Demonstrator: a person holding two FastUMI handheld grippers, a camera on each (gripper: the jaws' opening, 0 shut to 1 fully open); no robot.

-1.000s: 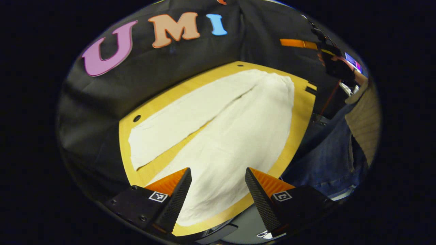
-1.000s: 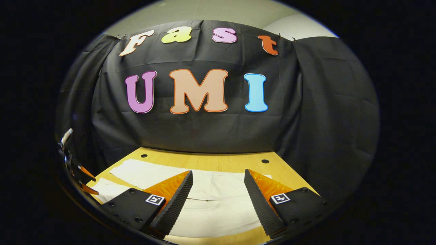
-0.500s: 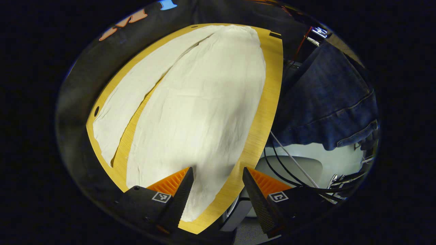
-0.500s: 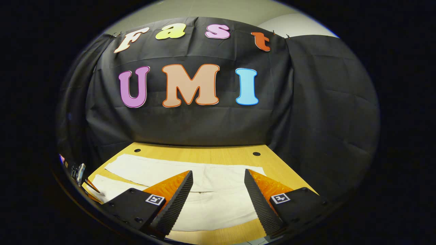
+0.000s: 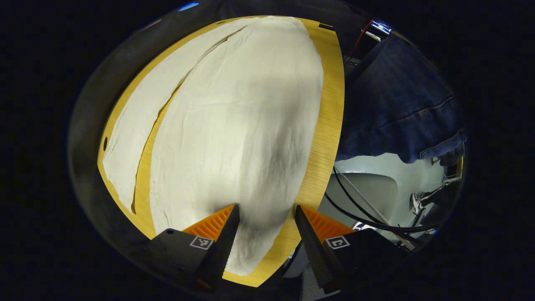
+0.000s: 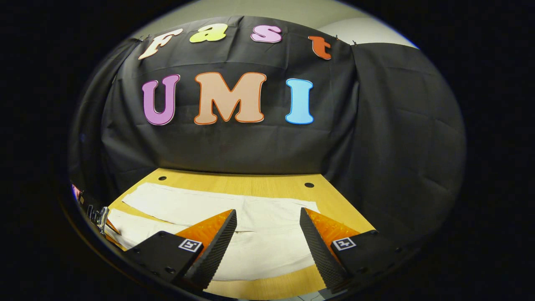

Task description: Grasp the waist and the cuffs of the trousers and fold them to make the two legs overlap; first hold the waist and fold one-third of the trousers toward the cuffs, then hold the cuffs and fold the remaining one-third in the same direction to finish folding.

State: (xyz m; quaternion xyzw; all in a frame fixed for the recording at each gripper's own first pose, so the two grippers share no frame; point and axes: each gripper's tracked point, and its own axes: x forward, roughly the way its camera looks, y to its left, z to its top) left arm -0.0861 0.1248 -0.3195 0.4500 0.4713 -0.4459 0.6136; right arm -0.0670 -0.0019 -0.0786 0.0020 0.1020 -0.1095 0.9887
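Showing one trousers [image 5: 234, 125], two open grippers

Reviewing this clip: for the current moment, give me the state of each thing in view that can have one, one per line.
trousers: spread flat on the table, unfolded, legs apart in a V
left gripper: open, above the near leg's cuff end, not gripping
right gripper: open, above the waist end, not gripping
table: bearing the trousers

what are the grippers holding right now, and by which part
Nothing is held. The left gripper and the right gripper are both open above the white trousers, which lie flat on the wooden table.
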